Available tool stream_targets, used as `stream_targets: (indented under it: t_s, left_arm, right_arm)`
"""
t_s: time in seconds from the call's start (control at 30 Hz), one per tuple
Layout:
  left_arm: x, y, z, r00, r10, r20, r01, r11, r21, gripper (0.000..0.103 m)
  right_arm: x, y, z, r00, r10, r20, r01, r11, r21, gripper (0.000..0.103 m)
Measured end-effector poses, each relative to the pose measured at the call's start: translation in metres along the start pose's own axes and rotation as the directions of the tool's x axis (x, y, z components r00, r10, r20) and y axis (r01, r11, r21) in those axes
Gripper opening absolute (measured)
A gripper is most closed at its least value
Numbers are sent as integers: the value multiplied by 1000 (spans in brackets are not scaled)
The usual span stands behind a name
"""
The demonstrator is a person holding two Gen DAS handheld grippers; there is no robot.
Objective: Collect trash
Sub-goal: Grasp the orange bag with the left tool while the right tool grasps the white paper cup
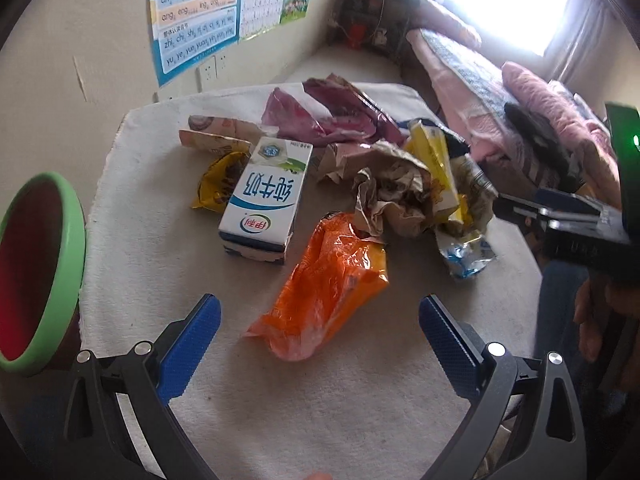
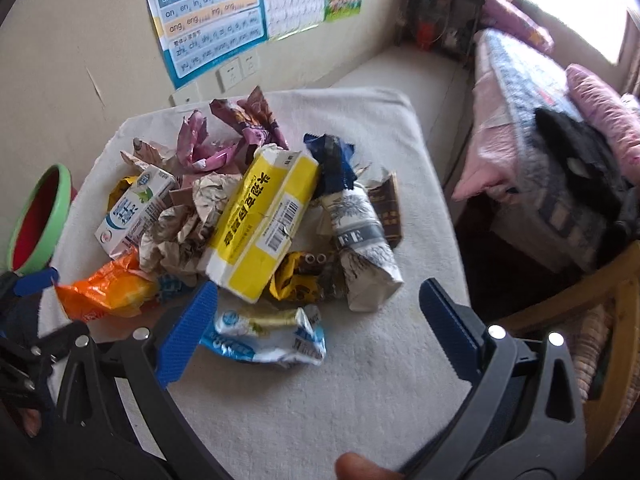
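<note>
A pile of trash lies on a white cloth-covered table (image 1: 132, 264). In the left wrist view my left gripper (image 1: 320, 320) is open, its blue pads either side of an orange wrapper (image 1: 328, 292), just above it. A white milk carton (image 1: 266, 200), crumpled brown paper (image 1: 396, 196) and pink wrappers (image 1: 332, 114) lie behind. In the right wrist view my right gripper (image 2: 320, 308) is open and empty above a blue-white wrapper (image 2: 268, 336). A yellow box (image 2: 264, 220) and a white coffee bag (image 2: 360, 240) lie beyond it.
A green-rimmed red bin (image 1: 36, 272) stands at the table's left edge; it also shows in the right wrist view (image 2: 36, 224). A wall with posters (image 1: 196, 20) is behind. A bed with pink bedding (image 2: 560, 120) is to the right. A wooden chair (image 2: 608, 320) stands near right.
</note>
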State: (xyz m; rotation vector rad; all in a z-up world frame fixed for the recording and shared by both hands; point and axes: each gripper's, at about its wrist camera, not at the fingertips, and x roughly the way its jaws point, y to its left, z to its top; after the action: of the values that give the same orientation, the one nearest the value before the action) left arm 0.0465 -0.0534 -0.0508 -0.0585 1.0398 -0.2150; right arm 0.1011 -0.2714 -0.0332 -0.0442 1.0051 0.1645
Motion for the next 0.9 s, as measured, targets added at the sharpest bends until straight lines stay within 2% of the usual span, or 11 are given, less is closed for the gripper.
stream_targets:
  t_s: [0.13,0.27,0.4,0.47,0.5,0.53,0.6,0.63,0.67,0.7,0.9]
  left_arm:
    - [7,-1,7,1000,18,-19,-18,1000,-1,95]
    - [15,-5,12,1000,18,-17,-17,999,31,94]
    - [25,-10,16,999,22,-38,-20,998,61,93]
    - [30,-10,18,998,13,-64,-9,998,58,78]
    - [31,-11,19,997,14,-70,-10,998,57,72]
    - [34,-11,19,997,18,-77,-13,998,54,62]
    - [38,-13,20,996,12,-93,-6,998,59,59]
    - [40,-14,20,995,11,-95,-4,998,66,57]
    - [41,-14,21,995,8,-96,-2,998,69,55]
    - [42,-14,21,995,6,-100,1,998,68,55]
    - [40,-9,17,994,-38,-106,42,998,44,49]
  right_arm:
    - [14,-11,9,1000,-15,-1,15,1000,-3,99]
    - [29,-27,17,999,15,-39,-14,999,31,99]
    - [42,-31,22,997,-13,-73,13,1000,6,87]
    - [50,-34,23,995,7,-102,-5,1000,24,75]
    - [53,-34,23,994,5,-111,-3,1000,15,73]
    - [55,-33,22,993,1,-117,0,1000,3,72]
    - [58,-33,21,992,3,-123,-3,1000,0,69]
    - [60,-34,21,992,2,-130,-2,1000,1,63]
    - [63,-35,20,990,0,-140,1,1000,1,51]
    - [65,-36,20,989,0,-149,1,1000,4,48]
    - [62,-39,16,988,13,-152,-12,1000,7,44]
